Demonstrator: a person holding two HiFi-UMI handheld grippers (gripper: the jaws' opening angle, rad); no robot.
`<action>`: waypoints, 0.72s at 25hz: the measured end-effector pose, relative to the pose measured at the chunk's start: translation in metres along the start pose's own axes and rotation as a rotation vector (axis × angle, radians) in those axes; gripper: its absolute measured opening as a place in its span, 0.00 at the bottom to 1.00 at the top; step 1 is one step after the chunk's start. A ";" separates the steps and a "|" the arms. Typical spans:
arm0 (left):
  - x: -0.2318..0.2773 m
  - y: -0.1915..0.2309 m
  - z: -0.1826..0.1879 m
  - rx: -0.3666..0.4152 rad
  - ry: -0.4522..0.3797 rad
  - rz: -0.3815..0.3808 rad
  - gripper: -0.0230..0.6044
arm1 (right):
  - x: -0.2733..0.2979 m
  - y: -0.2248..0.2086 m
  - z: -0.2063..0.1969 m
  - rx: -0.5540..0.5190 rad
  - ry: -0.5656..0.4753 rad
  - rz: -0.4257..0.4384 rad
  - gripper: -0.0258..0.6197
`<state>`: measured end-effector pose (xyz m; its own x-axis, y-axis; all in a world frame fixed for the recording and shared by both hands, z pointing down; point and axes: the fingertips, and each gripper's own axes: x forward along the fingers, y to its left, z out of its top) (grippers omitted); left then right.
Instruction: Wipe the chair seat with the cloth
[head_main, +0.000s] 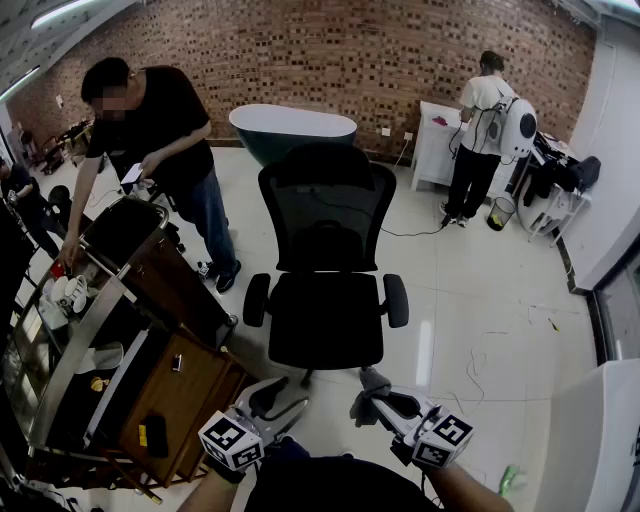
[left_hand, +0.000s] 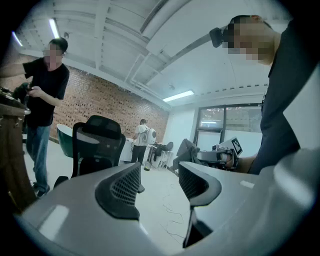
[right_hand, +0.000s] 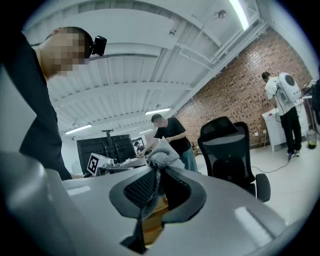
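A black mesh office chair stands on the pale floor facing me, its seat bare. Both grippers are low in the head view, just short of the seat's front edge. My right gripper is shut on a grey cloth; in the right gripper view that cloth bunches above the pinched jaws of the gripper, with the chair off to the right. My left gripper is open and holds nothing. In its own view this gripper has a wide gap, the chair to the left.
A wooden cart with clutter stands close at the left, a person in black beside it. Behind the chair is a green bathtub. Another person works at a white table at the back right. Cables lie on the floor.
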<state>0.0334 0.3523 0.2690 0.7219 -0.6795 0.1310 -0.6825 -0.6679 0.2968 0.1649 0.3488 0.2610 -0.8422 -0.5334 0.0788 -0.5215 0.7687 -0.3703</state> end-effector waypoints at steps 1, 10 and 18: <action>0.002 0.002 -0.001 -0.001 0.004 0.001 0.45 | 0.002 -0.003 0.000 -0.004 0.000 0.001 0.10; 0.031 0.040 -0.005 -0.013 0.024 -0.020 0.45 | 0.041 -0.037 0.006 -0.004 0.007 0.009 0.10; 0.077 0.132 0.022 -0.039 0.015 -0.073 0.45 | 0.121 -0.088 0.025 0.013 0.024 -0.030 0.10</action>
<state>-0.0035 0.2056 0.2974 0.7714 -0.6246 0.1215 -0.6232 -0.7029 0.3429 0.1123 0.2082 0.2799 -0.8292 -0.5475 0.1125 -0.5451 0.7478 -0.3790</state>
